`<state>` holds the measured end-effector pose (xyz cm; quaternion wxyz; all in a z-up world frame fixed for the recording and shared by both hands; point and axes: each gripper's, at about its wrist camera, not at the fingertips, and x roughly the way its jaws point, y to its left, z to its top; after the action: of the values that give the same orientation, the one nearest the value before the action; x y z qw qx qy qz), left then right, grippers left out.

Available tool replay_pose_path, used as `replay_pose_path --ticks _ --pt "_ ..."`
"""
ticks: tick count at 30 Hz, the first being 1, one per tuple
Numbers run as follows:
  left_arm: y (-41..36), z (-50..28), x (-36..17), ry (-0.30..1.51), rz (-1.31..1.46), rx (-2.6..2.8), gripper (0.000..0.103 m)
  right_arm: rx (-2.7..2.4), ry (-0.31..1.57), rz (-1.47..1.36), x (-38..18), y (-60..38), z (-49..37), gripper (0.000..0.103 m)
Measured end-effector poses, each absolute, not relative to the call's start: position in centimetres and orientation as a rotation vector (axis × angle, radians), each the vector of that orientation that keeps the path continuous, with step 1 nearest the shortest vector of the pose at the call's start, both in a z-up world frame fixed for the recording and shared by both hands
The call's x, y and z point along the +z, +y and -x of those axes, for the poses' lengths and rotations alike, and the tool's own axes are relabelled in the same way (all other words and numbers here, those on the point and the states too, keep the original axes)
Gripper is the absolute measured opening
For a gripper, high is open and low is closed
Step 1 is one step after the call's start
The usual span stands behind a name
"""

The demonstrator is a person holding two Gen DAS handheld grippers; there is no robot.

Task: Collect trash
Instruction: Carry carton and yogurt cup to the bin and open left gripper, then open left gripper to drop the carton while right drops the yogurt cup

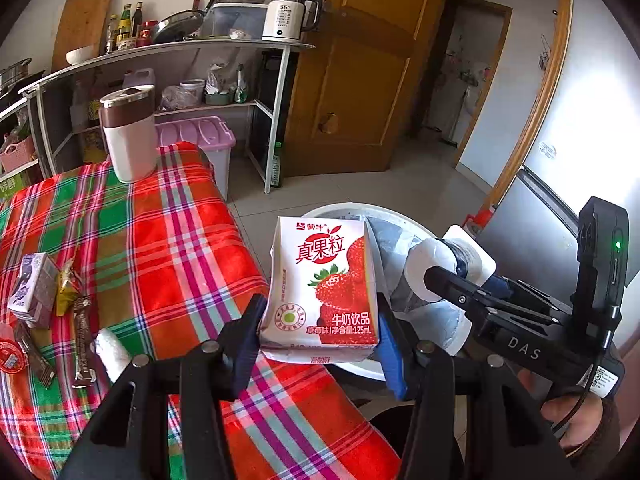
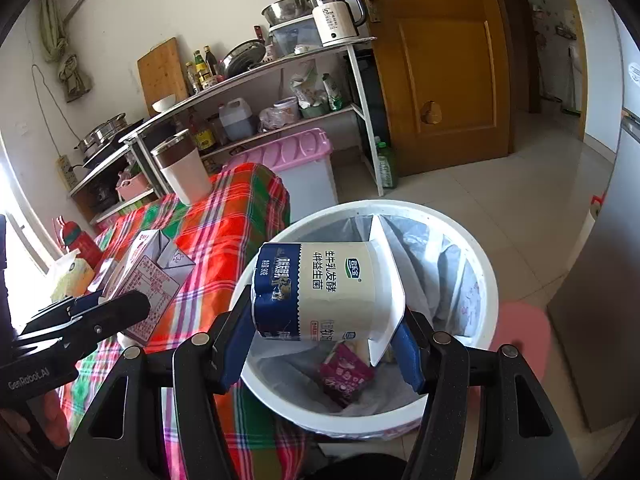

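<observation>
The left gripper (image 1: 318, 334) is gripping a strawberry milk carton (image 1: 322, 286) upright between its blue-padded fingers (image 1: 390, 354), just past the edge of the plaid tablecloth (image 1: 160, 248). Behind the carton, the white trash bin (image 1: 348, 210) with its clear liner is standing on the tiled floor. The right gripper (image 1: 430, 276) is reaching in from the right, clamping a white yogurt cup (image 1: 430, 258) over the bin. On the cloth at the left, a small purple carton (image 1: 32, 290), several snack wrappers (image 1: 82, 344) and a crumpled white tissue (image 1: 112, 350) are lying together. A white-and-brown tumbler (image 1: 129, 132) is standing at the far end of the cloth.
</observation>
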<state>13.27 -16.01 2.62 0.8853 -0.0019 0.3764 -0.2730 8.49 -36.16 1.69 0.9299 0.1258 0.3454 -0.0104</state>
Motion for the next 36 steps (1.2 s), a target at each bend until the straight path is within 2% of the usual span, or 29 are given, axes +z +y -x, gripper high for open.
replay_pose_path --ticks 18,29,36 --pt "-20.6 -13.7 0.2 0.849 -0.036 -0.620 0.054 -0.121 0.828 -0.221 -2.2 -39.2 -9.6 0.062" --pt "-20.0 -13.5 0.6 0.834 -0.036 -0.602 0.054 -0.146 0.847 -0.177 -2.2 -38.4 -9.7 0.066" --pt "-18.8 -12.9 1.3 0.809 -0.026 -0.589 0.059 -0.161 0.821 -0.184 -1.2 -38.2 -8.9 0.067"
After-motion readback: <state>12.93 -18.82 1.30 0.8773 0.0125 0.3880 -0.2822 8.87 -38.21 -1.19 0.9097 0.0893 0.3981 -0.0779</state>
